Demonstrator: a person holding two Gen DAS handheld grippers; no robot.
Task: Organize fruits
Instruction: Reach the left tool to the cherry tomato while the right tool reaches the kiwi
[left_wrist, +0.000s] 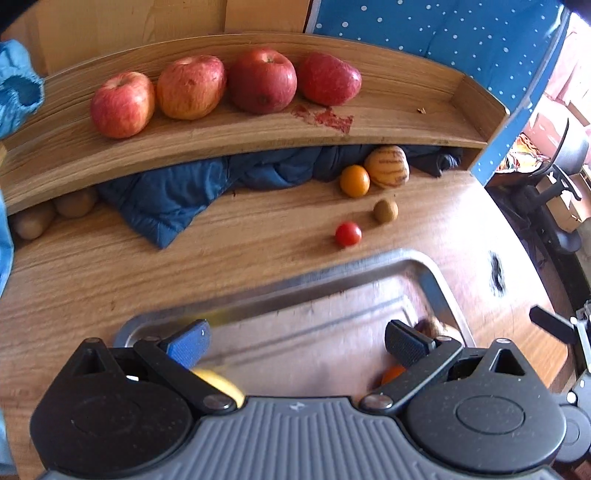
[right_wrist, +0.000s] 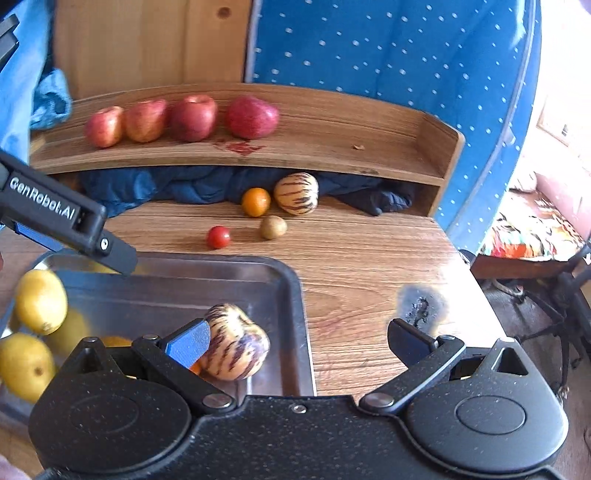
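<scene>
A wooden tabletop (right_wrist: 369, 266) carries a shelf (right_wrist: 332, 155) along its far edge, four apples (right_wrist: 192, 118) lined on it. A steel tray (right_wrist: 291, 295) at the near edge holds yellow fruits (right_wrist: 38, 301) and a striped melon (right_wrist: 236, 347). Loose fruits lie between: a second striped melon (right_wrist: 296, 193), an orange (right_wrist: 255, 201), a kiwi (right_wrist: 273, 227) and a tomato (right_wrist: 218, 237). The left tool (left_wrist: 295, 343) and right tool (right_wrist: 295, 341) both gape wide, empty. The next pick likely wants a gentle, centred squeeze.
</scene>
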